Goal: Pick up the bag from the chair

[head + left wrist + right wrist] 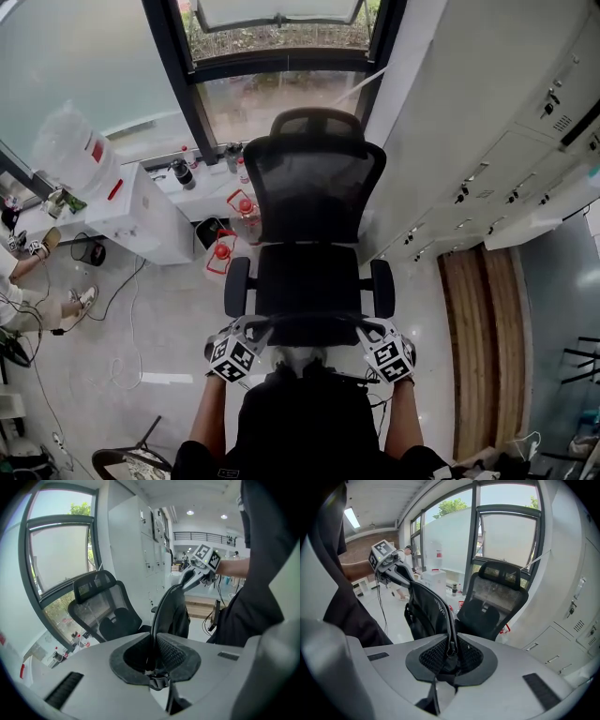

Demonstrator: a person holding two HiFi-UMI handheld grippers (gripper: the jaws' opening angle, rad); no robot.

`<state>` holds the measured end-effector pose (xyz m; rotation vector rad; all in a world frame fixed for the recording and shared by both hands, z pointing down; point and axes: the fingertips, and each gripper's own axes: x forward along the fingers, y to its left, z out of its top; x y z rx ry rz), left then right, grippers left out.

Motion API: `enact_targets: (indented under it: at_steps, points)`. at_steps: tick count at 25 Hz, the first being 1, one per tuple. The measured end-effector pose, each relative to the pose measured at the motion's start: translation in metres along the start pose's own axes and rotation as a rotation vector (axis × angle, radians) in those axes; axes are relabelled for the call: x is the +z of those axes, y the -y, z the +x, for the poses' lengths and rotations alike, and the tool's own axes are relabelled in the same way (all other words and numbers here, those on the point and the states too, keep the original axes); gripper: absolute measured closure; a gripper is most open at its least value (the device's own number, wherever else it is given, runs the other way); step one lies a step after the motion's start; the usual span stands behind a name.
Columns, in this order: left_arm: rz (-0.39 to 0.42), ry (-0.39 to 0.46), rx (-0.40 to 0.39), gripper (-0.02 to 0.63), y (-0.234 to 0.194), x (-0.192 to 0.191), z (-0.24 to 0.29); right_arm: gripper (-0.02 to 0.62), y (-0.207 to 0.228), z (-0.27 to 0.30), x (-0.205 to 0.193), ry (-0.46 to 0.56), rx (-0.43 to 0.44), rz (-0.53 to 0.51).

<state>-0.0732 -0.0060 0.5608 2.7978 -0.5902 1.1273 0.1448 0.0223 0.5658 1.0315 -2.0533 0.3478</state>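
The black bag hangs between my two grippers, just in front of the black mesh office chair and off its seat. My left gripper is shut on one end of the bag's top strap, and my right gripper on the other end. In the left gripper view the strap runs up out of the jaws to the bag and on to the right gripper. The right gripper view shows the jaws pinching the strap, with the bag, the left gripper and the chair beyond.
A white cabinet and red-capped bottles stand left of the chair under the window. White lockers line the right wall beside a wooden strip. A seated person's legs and floor cables are at the left.
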Motion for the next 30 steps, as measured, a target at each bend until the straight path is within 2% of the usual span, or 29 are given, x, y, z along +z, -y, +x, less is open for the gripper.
enact_targets:
  at_steps: [18, 30]
  points:
    - [0.028, -0.001, -0.041, 0.566, 0.021, -0.013, -0.016, 0.554, -0.027, -0.013, -0.008, -0.014, -0.012, -0.007]
    - [0.025, 0.0, -0.039, 0.566, 0.016, -0.017, -0.02, 0.554, -0.03, -0.008, -0.002, -0.022, -0.012, -0.01]
